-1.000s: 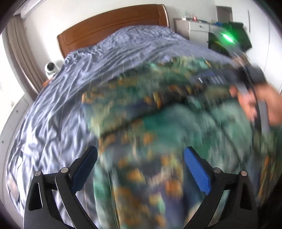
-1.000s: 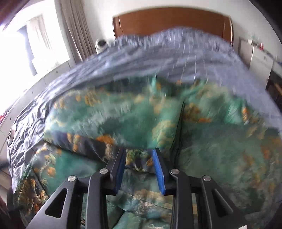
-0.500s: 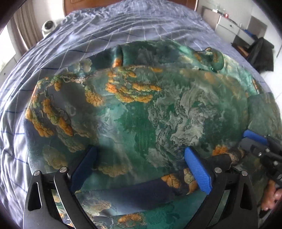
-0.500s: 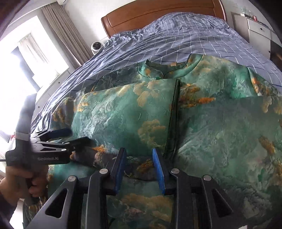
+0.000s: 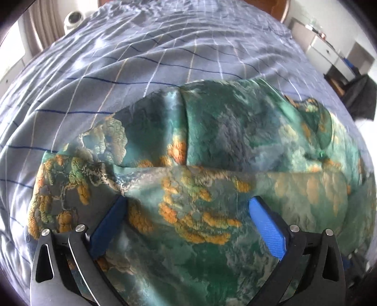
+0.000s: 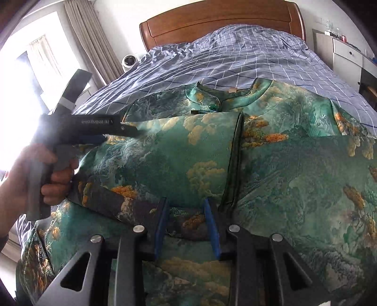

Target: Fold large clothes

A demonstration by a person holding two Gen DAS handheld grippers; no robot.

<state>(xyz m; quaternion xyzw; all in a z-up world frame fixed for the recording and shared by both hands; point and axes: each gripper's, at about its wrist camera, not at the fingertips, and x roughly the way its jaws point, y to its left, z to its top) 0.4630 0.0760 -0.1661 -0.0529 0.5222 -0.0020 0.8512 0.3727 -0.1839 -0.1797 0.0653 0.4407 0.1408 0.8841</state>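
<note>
A large green silk garment [image 6: 294, 169] with orange and gold cloud patterns lies on the bed, collar [image 6: 223, 96] toward the headboard. Its lower part is folded up over the chest, the folded hem lying across the middle. My right gripper [image 6: 186, 211] is nearly shut, pinching the dark folded hem [image 6: 186, 221] of the garment at its near edge. My left gripper [image 5: 186, 204] is open wide just above the garment's [image 5: 223, 146] left shoulder area, holding nothing. It also shows in the right wrist view [image 6: 110, 131], hand-held at the left, over the garment's left edge.
The bed has a blue checked sheet [image 6: 235, 54] and a wooden headboard [image 6: 221, 18]. A white round camera [image 6: 128, 61] sits by the curtain at the left. White drawers [image 6: 346, 56] stand at the right of the bed.
My left gripper has moved forward and left over the garment toward its shoulder, staying open. My right gripper has kept its hold on the folded hem.
</note>
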